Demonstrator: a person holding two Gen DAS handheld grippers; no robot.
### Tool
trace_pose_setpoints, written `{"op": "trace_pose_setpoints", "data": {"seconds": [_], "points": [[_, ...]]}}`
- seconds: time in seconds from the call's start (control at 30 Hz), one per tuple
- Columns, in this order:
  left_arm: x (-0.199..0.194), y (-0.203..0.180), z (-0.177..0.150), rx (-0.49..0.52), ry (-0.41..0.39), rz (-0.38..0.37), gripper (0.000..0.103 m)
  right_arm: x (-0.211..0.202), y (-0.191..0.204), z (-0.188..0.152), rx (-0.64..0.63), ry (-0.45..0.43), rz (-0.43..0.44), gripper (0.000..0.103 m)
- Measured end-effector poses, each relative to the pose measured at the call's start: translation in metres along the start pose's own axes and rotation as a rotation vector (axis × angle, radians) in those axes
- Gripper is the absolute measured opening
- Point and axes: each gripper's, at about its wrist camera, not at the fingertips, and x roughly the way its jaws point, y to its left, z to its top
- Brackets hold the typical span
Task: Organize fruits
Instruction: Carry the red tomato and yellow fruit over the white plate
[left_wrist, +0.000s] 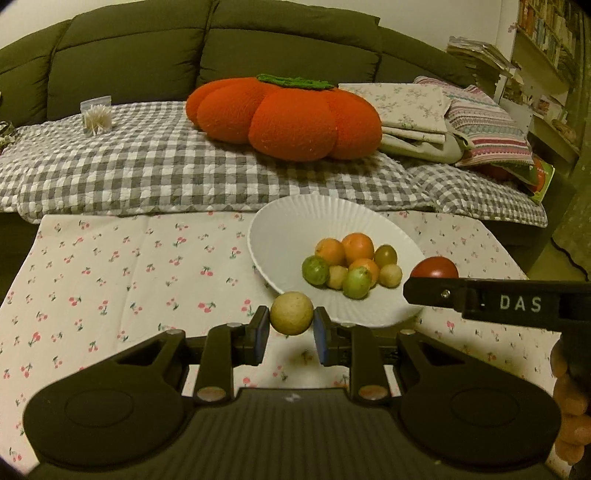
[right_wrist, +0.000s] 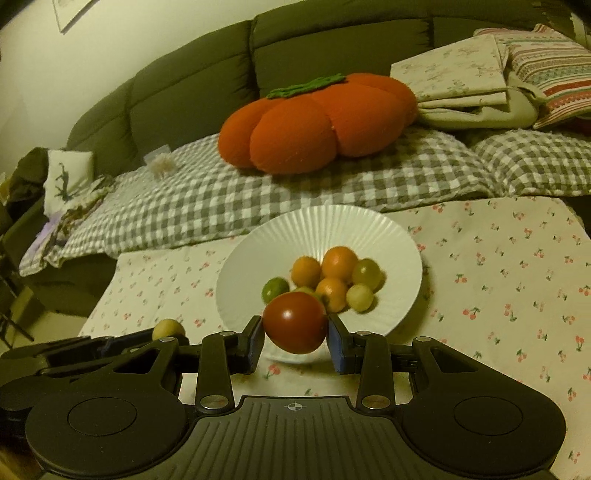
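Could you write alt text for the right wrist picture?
The right gripper holds a dark red tomato just before a white plate of small orange and green fruits on a cherry-print cloth.

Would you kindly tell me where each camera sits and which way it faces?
Left wrist: on the left gripper, looking along its fingers at a yellowish round fruit they grip, toward the white fluted plate; the right gripper and a hand intrude from the right.
Right wrist: on the right gripper, gripping a dark red tomato, facing the same plate; the left gripper shows at lower left.
Shared: plate, both held fruits, orange pumpkin-shaped cushion.
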Motion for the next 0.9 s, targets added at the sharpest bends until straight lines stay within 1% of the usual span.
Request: {"op": "trace_pose_setpoints", "data": {"seconds": [0.1,0.27,0.4,0.57,0.67,0.8,0.9], "points": [[0.007,0.001,0.006,0.006,-0.013,0.002,0.024,0.006,-0.005,0.005,0.006,-0.012,-0.008,0.035],[0.023,0.005,0.016,0.004,-0.012,0.004,0.024,0.018,-0.018,0.013,0.033,-0.025,-0.031,0.035],[0.036,0.007,0.025,-0.004,-0.013,-0.008,0.024,0.027,-0.030,0.020,0.066,-0.026,-0.044,0.035],[0.055,0.001,0.037,0.003,-0.027,-0.026,0.024,0.040,-0.035,0.035,0.064,-0.046,-0.053,0.035],[0.066,0.000,0.040,0.010,-0.031,-0.034,0.024,0.052,-0.037,0.040,0.069,-0.036,-0.048,0.035],[0.083,0.008,0.045,-0.038,-0.009,-0.071,0.024,0.064,-0.040,0.047,0.085,-0.029,-0.042,0.035],[0.095,0.012,0.049,-0.063,-0.005,-0.088,0.024,0.068,-0.039,0.054,0.063,-0.042,-0.045,0.035]]}}
